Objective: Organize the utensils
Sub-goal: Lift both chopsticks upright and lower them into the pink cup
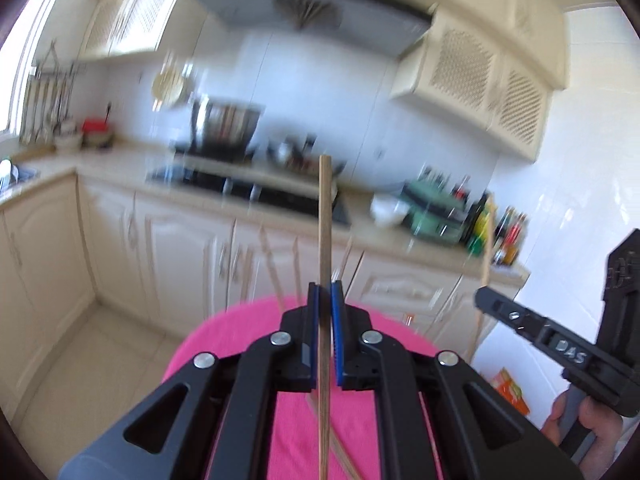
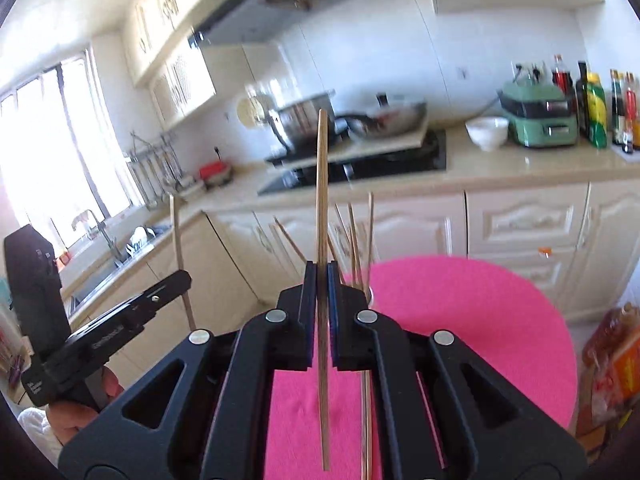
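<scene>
Two black plastic hand-held grippers with blue rubber pads are raised above a round table covered in a bright pink, slightly nubby cloth (image 2: 480,320).

The left gripper (image 1: 325,294) has its jaws pressed together on a thin, straight wooden chopstick (image 1: 325,220). The stick stands nearly upright, its squared top end above the pads and its lower part running down behind them over the pink cloth. In the right wrist view this same gripper (image 2: 182,278) shows at the left edge, held by a hand (image 2: 76,408), with its pale stick rising from the tip.

The right gripper (image 2: 322,276) is likewise clamped tight on a second slim wooden chopstick (image 2: 322,184), slightly bowed and pointing upward, its lower end hanging free above the cloth. In the left wrist view it appears at the right (image 1: 482,300), gripped by a hand (image 1: 588,416).

Beyond the pads, several more thin wooden sticks (image 2: 356,236) fan upward in a loose bunch at the far edge of the table; what holds them is hidden.

Behind stands a blurred kitchen: cream panelled cabinets (image 2: 524,220), a beige stone counter (image 2: 520,164), a black glass hob (image 2: 360,164), a steel pot (image 2: 304,120), a white bowl (image 2: 487,128) and a green cooker appliance (image 2: 540,116).
</scene>
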`<state>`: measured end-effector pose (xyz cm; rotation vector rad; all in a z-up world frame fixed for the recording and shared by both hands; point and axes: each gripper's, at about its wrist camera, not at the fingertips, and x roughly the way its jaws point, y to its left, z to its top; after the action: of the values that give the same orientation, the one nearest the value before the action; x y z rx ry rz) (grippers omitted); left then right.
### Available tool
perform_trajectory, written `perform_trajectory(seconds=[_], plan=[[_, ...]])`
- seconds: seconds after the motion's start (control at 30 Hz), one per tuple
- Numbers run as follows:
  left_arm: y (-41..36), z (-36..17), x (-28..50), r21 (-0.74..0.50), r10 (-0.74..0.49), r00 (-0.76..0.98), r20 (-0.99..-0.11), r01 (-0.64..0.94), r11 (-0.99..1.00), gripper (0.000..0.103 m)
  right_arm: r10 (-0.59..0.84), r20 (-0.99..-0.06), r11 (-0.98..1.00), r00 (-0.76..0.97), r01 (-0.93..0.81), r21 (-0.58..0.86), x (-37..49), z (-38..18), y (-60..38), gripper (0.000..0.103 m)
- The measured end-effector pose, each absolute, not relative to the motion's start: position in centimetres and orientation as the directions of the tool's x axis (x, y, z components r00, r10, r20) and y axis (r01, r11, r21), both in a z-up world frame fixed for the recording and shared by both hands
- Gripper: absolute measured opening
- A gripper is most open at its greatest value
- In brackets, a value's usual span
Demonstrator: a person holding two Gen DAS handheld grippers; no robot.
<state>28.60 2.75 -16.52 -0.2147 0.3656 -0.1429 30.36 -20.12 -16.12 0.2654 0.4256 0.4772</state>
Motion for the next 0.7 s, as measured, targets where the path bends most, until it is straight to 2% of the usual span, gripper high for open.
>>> perform_trajectory(seconds=[0.13, 0.27, 0.57, 0.7], plan=[[1.4, -15.3, 28.1, -0.204, -0.174, 0.963, -0.203, 0.133, 0.97, 0.006, 0.515, -0.245, 0.84, 0.821, -0.427, 0.334, 30.3, -15.4, -20.6, 0.006], [0.5, -15.0, 28.5, -0.187, -0.179, 0.976, -0.122, 0.154, 0.97, 0.006, 0.537, -0.179, 0.819, 0.824, -0.458, 0.346, 31.9, -15.8, -21.7, 0.006], [0.7, -16.4, 32.9, -0.196, -0.124, 0.989, -0.086, 0.106, 0.975, 0.006, 0.557, -0.14, 0.797, 0.818, -0.48, 0.367, 37.1, -18.3, -22.9, 0.006], [1.9, -17.2, 34.8, -0.209, -0.061, 0.997, -0.052, 0.049, 0.977, 0.006, 0.585, -0.116, 0.781, 0.803, -0.518, 0.348, 39.8, -18.8, -22.3, 0.006]])
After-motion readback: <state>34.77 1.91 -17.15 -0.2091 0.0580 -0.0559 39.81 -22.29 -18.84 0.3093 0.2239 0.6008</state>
